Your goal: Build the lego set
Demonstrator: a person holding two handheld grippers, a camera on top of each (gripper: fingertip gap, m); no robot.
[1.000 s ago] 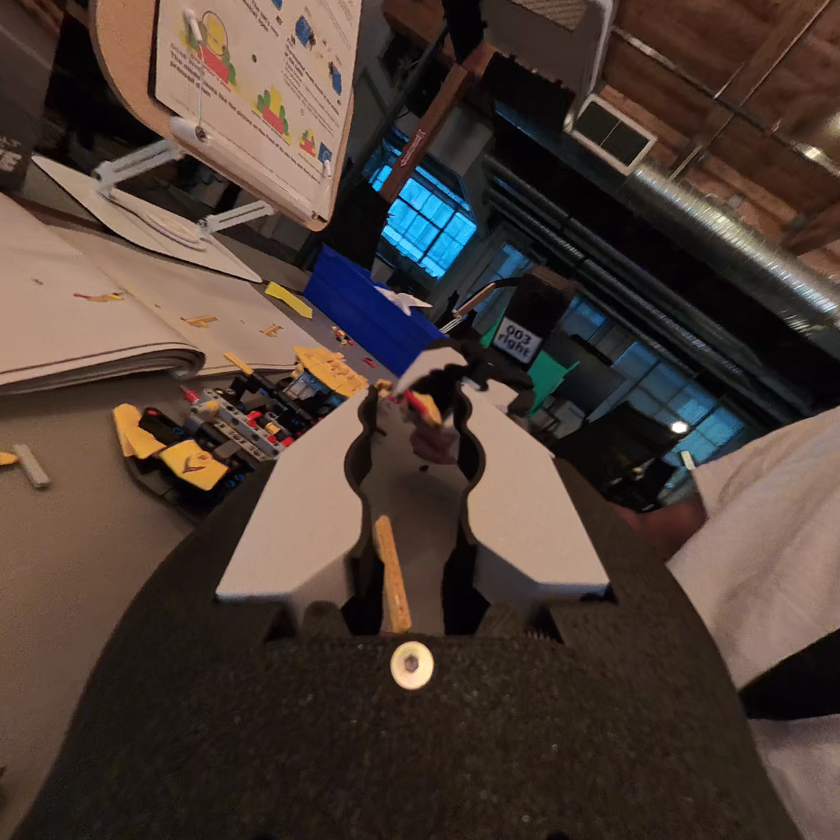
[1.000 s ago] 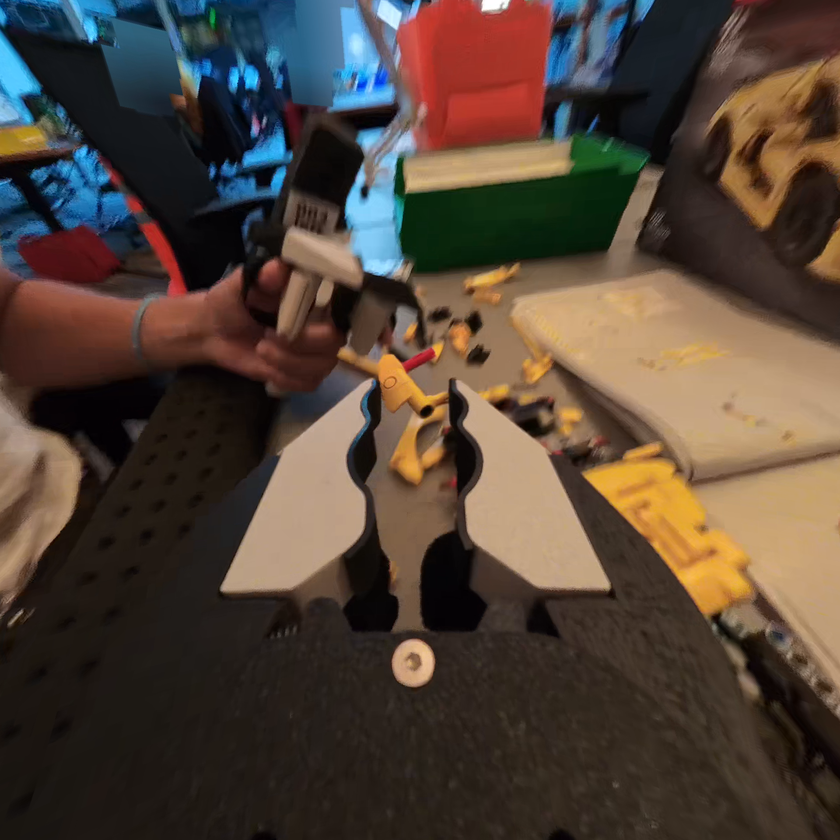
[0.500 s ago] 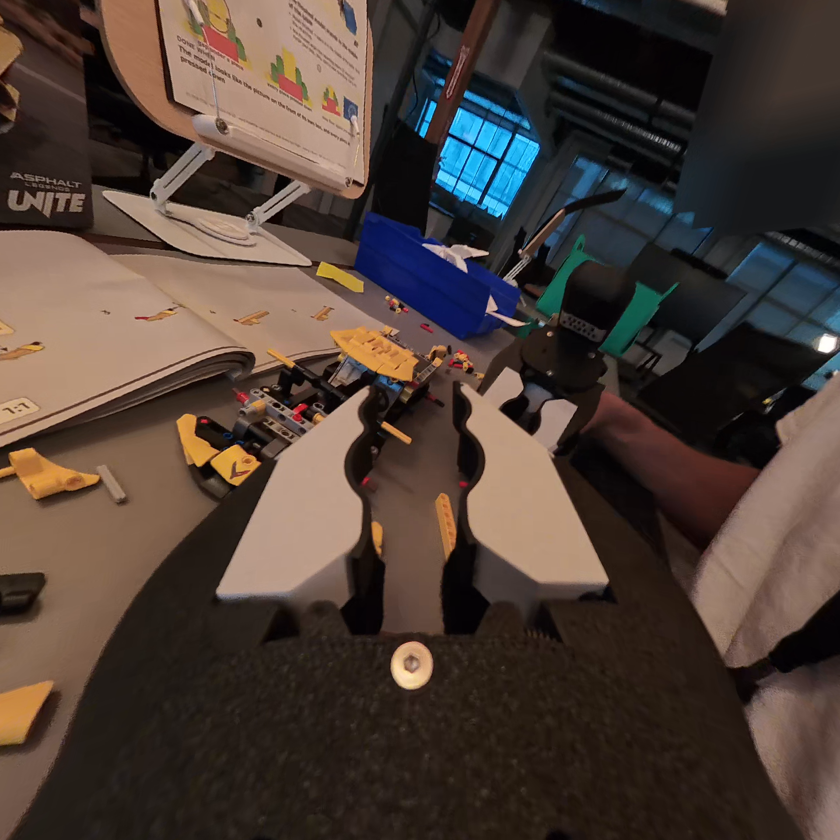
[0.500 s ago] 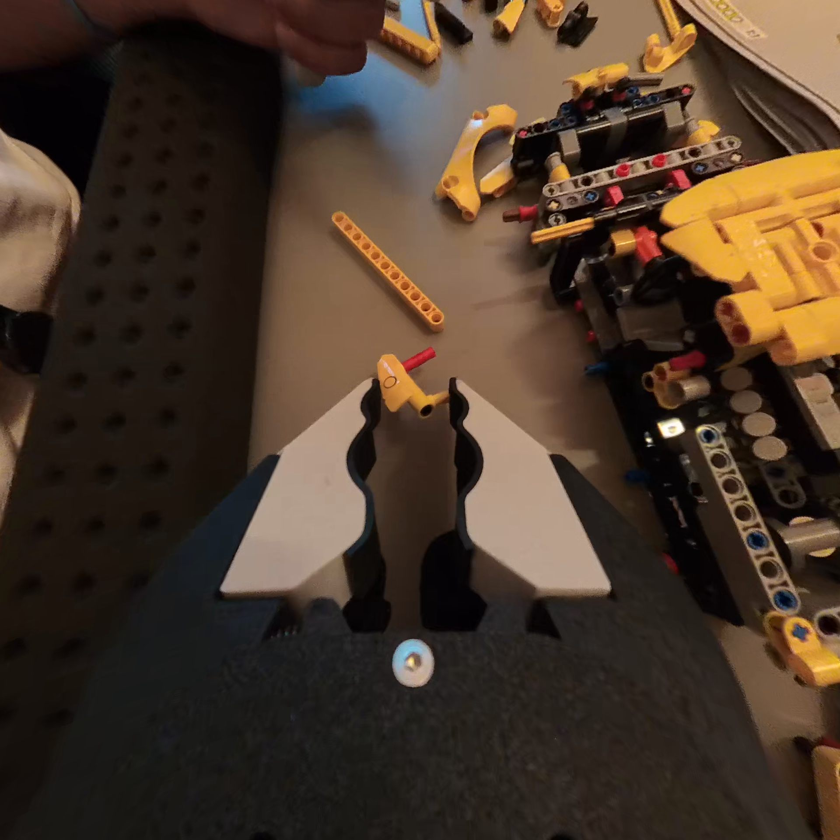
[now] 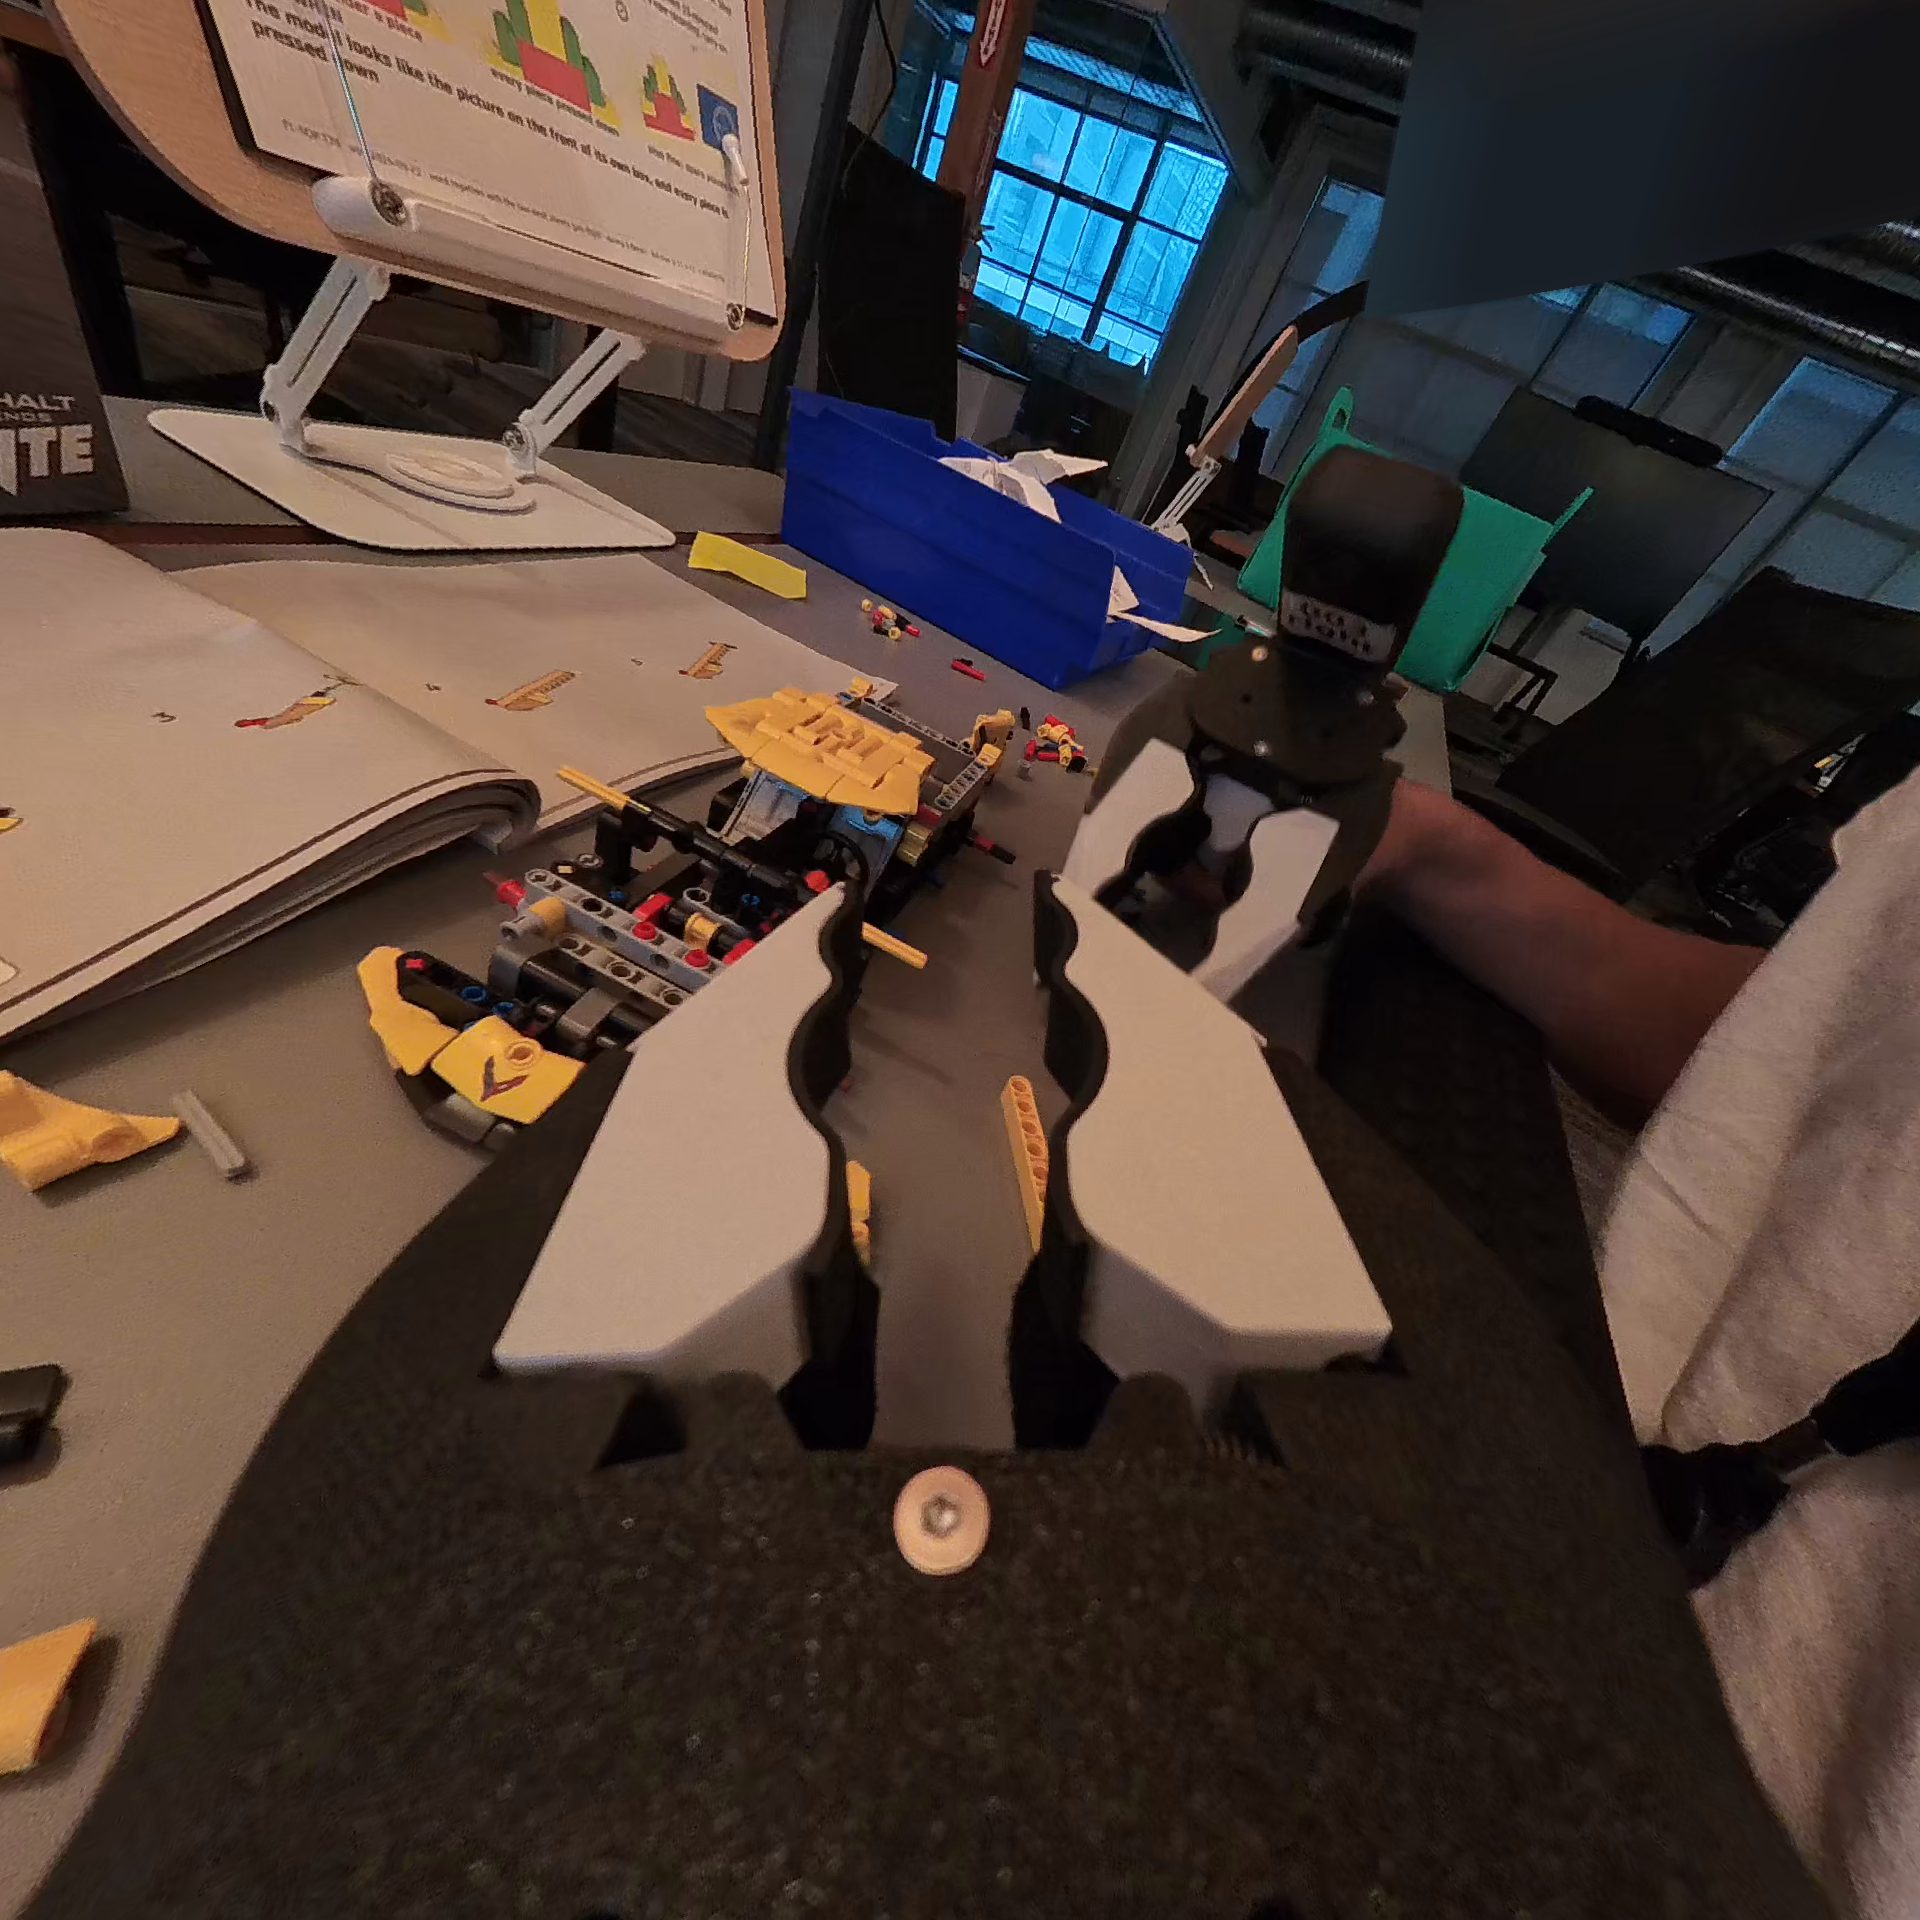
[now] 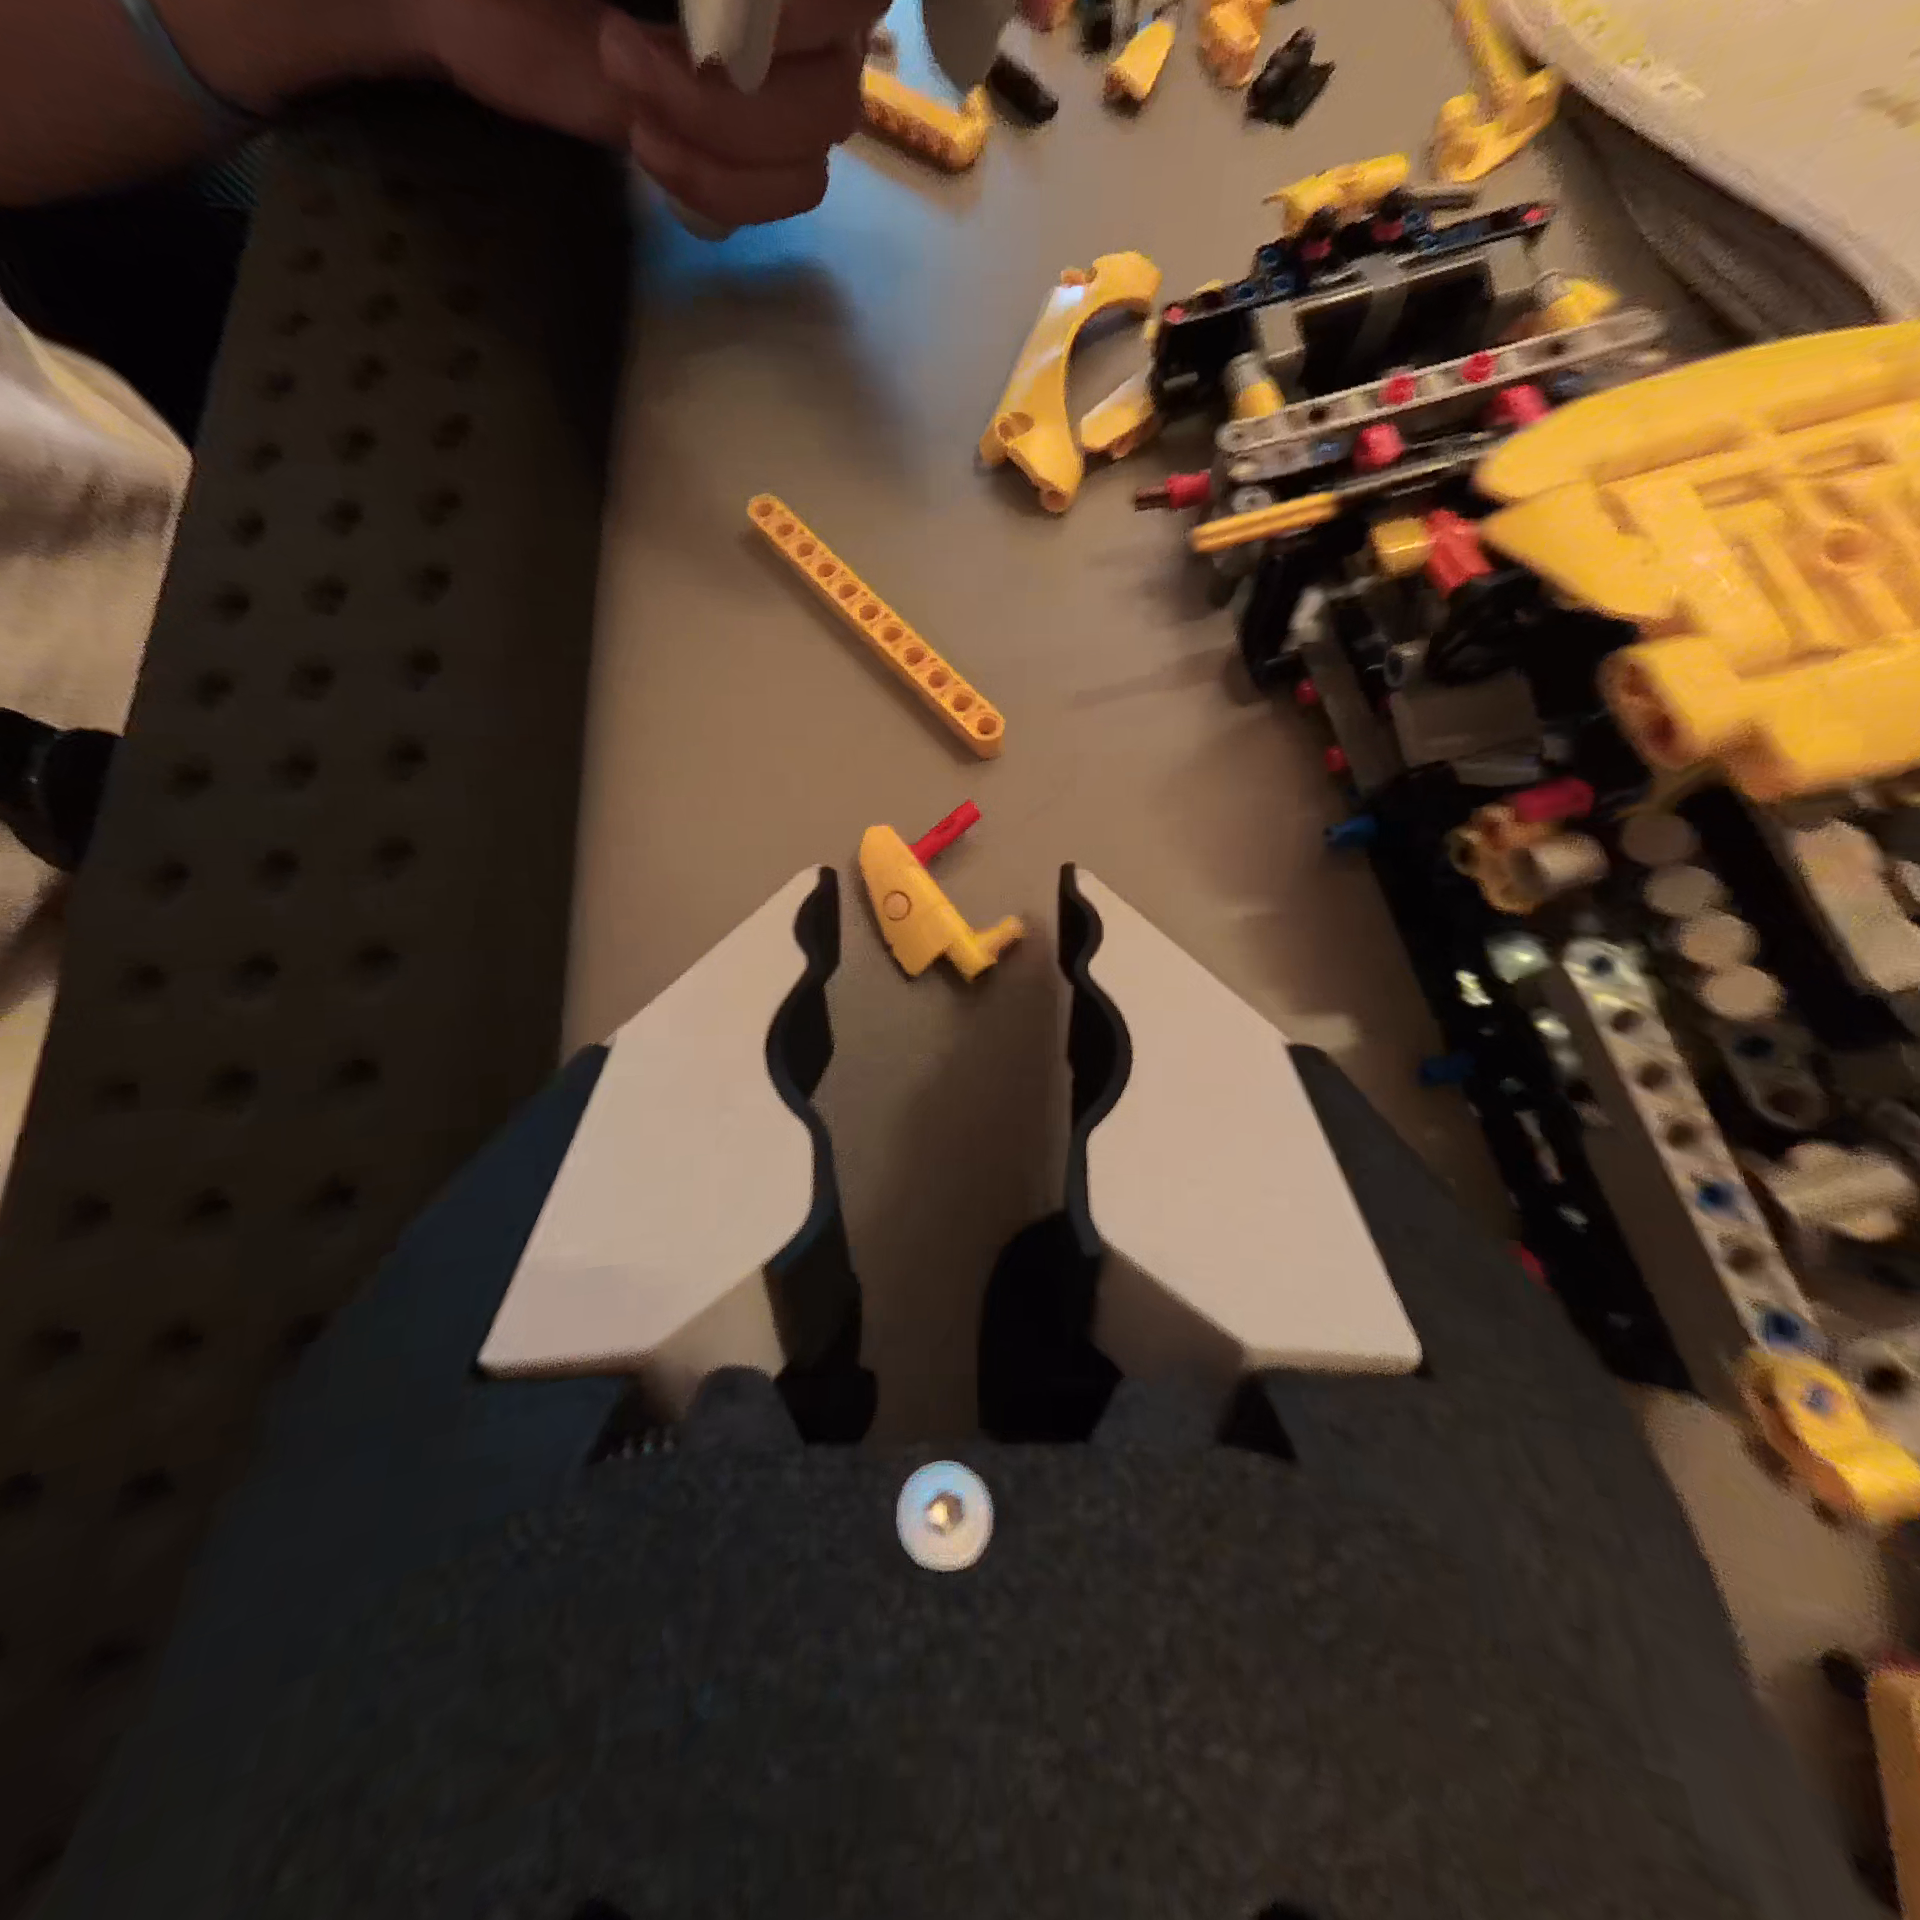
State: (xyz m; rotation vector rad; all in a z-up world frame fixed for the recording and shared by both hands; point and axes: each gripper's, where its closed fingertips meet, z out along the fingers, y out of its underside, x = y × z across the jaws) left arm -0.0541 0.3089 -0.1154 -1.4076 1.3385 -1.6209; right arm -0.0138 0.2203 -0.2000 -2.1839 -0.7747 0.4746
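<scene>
Your right gripper [image 6: 945, 883] hangs over the grey table [image 6: 727, 416] with its two fingers spread apart and nothing between them; just beyond the tips one small yellow piece with a red pin [image 6: 930, 904] lies loose on the tabletop, touching neither finger. A little farther on lies one long yellow beam with holes [image 6: 875, 625], set at a slant and well apart from the small piece. To its right sits the partly built lego car [image 6: 1455, 582], a black and grey frame studded with red and blue pins under a broad yellow body panel, and one curved yellow arch piece [image 6: 1070, 384] rests just beside its far end. At the top edge your other hand [image 6: 717, 135] closes around the handle of the second tool. Your left gripper [image 5: 945, 904] is likewise parted and empty, held low above the table, with the same yellow beam showing between its fingers. Past its tips stands the car, one open instruction booklet [image 5: 312, 707] lies to its left, and a scatter of small loose yellow, red and black bits lies near its far end, too small to count. Farther back are one blue bin [image 5: 966, 561] holding crumpled paper and one tilted stand with a printed sheet [image 5: 499, 135].
</scene>
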